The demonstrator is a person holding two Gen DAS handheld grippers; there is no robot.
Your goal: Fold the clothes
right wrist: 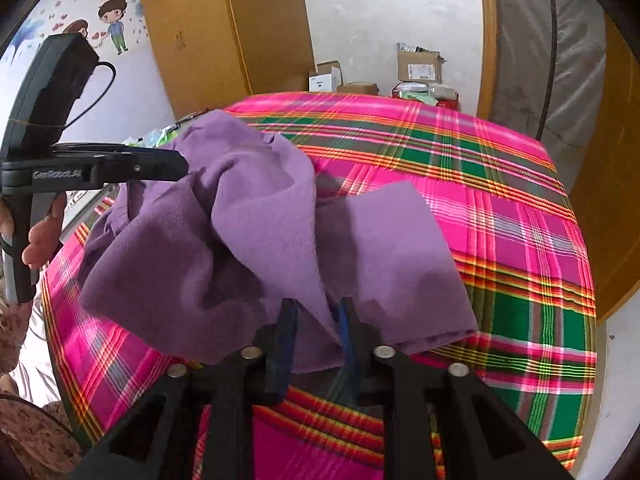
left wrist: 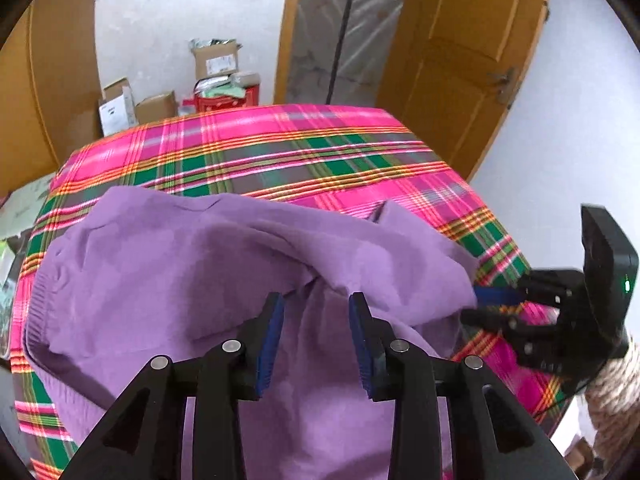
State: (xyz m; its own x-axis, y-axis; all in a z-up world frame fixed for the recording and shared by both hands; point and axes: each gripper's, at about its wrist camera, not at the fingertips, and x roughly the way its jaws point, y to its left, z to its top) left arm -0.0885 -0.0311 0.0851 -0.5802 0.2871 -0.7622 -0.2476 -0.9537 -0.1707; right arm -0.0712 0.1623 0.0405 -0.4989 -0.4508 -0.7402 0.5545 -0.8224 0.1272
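A purple knitted garment (left wrist: 192,264) lies crumpled on a bed under a pink and green plaid cover (left wrist: 304,152). In the left wrist view my left gripper (left wrist: 317,310) hangs open just above the cloth, its blue pads (left wrist: 276,320) apart with nothing pressed between them. My right gripper (left wrist: 478,306) reaches in from the right at the garment's edge. In the right wrist view the right gripper (right wrist: 317,320) is shut on a raised fold of the purple garment (right wrist: 264,216). The left gripper (right wrist: 180,166), held by a hand (right wrist: 42,236), has its tips at the garment's far left side.
Cardboard boxes (left wrist: 216,60) and a red crate (left wrist: 226,100) stand on the floor beyond the bed. A wooden door (left wrist: 468,60) is at the back right and a wardrobe (right wrist: 224,28) at the back left. The plaid cover (right wrist: 500,220) lies bare to the right.
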